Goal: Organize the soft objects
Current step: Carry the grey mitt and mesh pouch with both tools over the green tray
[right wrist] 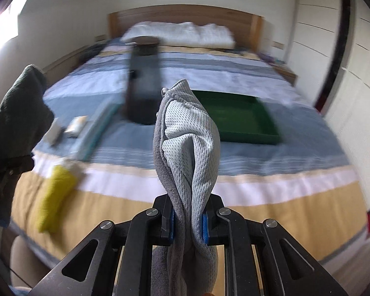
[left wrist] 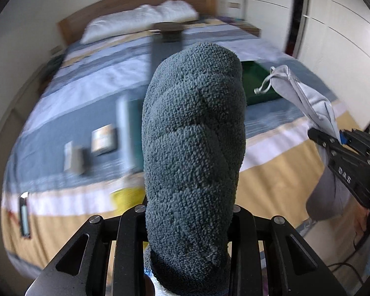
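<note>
Grey pouch (right wrist: 187, 135) pinched upright between right claw (right wrist: 188, 222).

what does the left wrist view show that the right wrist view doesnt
Only the left wrist view shows the fuzzy blue-grey sock close up, clamped in the left gripper, and the right gripper from the side.

Only the right wrist view shows the right gripper pinching the grey mesh cloth between its blue pads, and the whole yellow cloth at the foot of the bed.

Both show the striped bed, the green tray, the white pillows, and both held items.
</note>
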`<state>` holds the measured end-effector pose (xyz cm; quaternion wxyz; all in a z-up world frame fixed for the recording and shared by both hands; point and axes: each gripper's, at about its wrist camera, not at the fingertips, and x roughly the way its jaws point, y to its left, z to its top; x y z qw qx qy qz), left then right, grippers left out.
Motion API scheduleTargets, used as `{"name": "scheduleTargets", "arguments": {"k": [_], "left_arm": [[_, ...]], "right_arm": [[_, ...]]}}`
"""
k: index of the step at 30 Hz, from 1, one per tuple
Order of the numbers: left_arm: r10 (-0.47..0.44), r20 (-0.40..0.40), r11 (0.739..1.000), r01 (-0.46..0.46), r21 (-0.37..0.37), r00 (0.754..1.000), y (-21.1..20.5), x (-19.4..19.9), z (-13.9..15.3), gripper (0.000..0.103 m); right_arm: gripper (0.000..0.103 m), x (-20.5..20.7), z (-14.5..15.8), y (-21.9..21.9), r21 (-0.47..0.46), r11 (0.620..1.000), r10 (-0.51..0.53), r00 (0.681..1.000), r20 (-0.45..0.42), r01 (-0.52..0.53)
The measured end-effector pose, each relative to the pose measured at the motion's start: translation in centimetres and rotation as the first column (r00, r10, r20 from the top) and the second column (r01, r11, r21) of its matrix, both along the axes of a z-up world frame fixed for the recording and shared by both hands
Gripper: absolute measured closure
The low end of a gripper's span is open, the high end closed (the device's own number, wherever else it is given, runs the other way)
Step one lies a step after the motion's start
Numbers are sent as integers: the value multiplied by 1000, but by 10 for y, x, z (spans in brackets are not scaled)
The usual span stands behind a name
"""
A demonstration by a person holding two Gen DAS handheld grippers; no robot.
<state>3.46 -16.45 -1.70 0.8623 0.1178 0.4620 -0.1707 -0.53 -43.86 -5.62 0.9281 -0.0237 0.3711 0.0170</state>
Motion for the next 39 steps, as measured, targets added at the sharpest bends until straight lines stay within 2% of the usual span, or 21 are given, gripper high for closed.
{"name": "scheduleTargets", "arguments": {"k": [3,7,11,15,17,21,23,29,33,36,39], "left_arm": [[-39,-20,999,39,-28,999,-49,29,-3,78],[-25,-52,998,22,-59,998,-95,84,-7,78],[39,-49,997,-42,-59,998,-143,153,-11,78],[104,-56,992,-107,-64,993,-175,211,-21,78],[147,-74,987,-151,-58,986,-189,246,-36,78],[201,-113,979,-204,-22,973,-203,284,-76,78],[221,-129,975,-222,5,967,-206,296,-95,77],[261,-154,965,-252,75,953,-216,318,-139,77],[267,-157,963,-256,88,951,-221,325,-150,77],[277,-158,960,-265,88,948,-223,323,-154,77],[282,-173,959,-271,82,944,-227,318,-158,77]], "right_arm": [[89,19,7,-38,-15,998,-60,998,4,60],[89,66,25,-70,-47,994,-100,994,45,102],[88,141,43,-91,-62,991,-114,990,81,119],[88,219,42,-100,-120,988,-88,992,95,99],[88,254,32,-99,-150,984,-80,993,86,92],[88,326,-12,-95,-191,981,-37,999,7,37],[88,371,-38,-100,-206,979,-13,999,-47,4],[88,448,-97,-97,-194,979,31,987,-158,-62],[88,469,-114,-102,-179,981,44,983,-178,-76],[88,465,-117,-102,-173,981,53,982,-180,-84],[87,443,-121,-108,-178,981,47,982,-184,-80]]}}
